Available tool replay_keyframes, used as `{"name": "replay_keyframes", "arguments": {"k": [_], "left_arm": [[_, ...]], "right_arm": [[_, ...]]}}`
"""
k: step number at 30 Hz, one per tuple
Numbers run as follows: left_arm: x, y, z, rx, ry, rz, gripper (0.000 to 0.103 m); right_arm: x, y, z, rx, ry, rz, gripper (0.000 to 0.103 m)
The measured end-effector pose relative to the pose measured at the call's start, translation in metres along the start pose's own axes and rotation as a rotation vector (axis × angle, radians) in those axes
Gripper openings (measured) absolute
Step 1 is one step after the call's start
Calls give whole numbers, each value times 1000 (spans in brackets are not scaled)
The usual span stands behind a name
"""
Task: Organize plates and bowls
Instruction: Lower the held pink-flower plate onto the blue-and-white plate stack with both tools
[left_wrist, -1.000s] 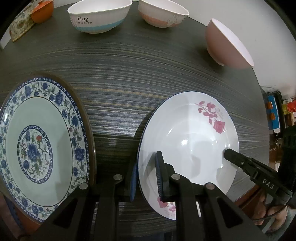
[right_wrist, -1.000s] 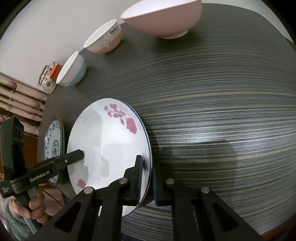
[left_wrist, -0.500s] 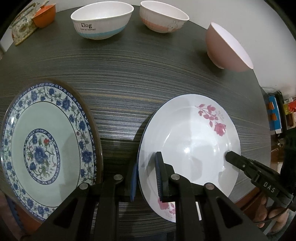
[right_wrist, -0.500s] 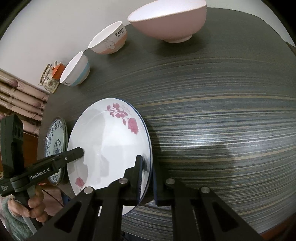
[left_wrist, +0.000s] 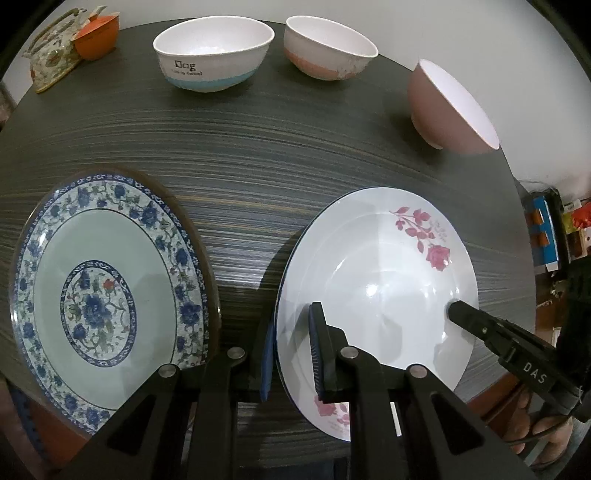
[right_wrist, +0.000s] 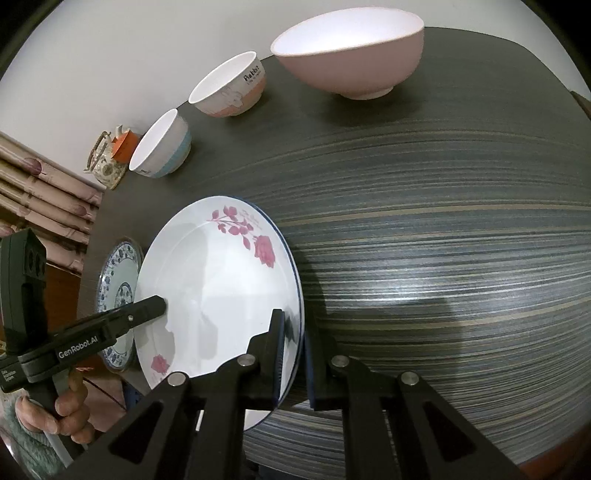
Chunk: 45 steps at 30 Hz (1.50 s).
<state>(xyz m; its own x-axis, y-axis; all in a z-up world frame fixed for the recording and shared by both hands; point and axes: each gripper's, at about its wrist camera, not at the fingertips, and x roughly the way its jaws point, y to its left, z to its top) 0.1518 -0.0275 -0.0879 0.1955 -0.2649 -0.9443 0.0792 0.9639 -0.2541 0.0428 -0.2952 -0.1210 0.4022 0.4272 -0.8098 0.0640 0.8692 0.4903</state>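
Worktop: a dark surface (left_wrist: 280, 155) with fine lengthwise streaks of grey and tan is carrying all the crockery; its far edge is meeting a plain white wall (right_wrist: 110, 55).
Rose plate: a white plate with pink roses (left_wrist: 380, 295) is sitting near the front edge, tilted.
Left gripper (left_wrist: 291, 354): its fingers are clamping the plate's left rim, one pad above, one below.
Right gripper (right_wrist: 293, 354): its fingers are pinching the opposite rim the same way.
Blue plate: a blue-flowered plate (left_wrist: 107, 295) is lying to the left, apart from the rose plate.
Bowls: a blue-banded "Dog" bowl (left_wrist: 212, 55), a salmon-banded bowl (left_wrist: 325, 48) and a plain pink bowl (left_wrist: 447, 107) are lining the back.
Corner: a floral teapot (left_wrist: 51, 55) and an orange cup (left_wrist: 98, 35) are sitting far left.
Room: pink curtain folds (right_wrist: 40, 199) are hanging beyond the worktop.
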Motion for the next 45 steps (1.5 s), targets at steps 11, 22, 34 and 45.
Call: {"name": "replay_keyframes", "arguments": {"k": [11, 22, 34, 45], "left_arm": [[-25, 24, -4, -26, -28, -4, 14], [-65, 75, -12, -95, -80, 1, 14], [-93, 134, -28, -204, -121, 26, 14], [-96, 187, -35, -317, -151, 35, 14]], "right_arm": [[-4, 21, 3, -24, -3, 6, 10], [1, 68, 10, -97, 7, 27, 10], [27, 133, 11, -183, 50, 44, 10], [57, 171, 8, -221, 101, 42, 10]]}}
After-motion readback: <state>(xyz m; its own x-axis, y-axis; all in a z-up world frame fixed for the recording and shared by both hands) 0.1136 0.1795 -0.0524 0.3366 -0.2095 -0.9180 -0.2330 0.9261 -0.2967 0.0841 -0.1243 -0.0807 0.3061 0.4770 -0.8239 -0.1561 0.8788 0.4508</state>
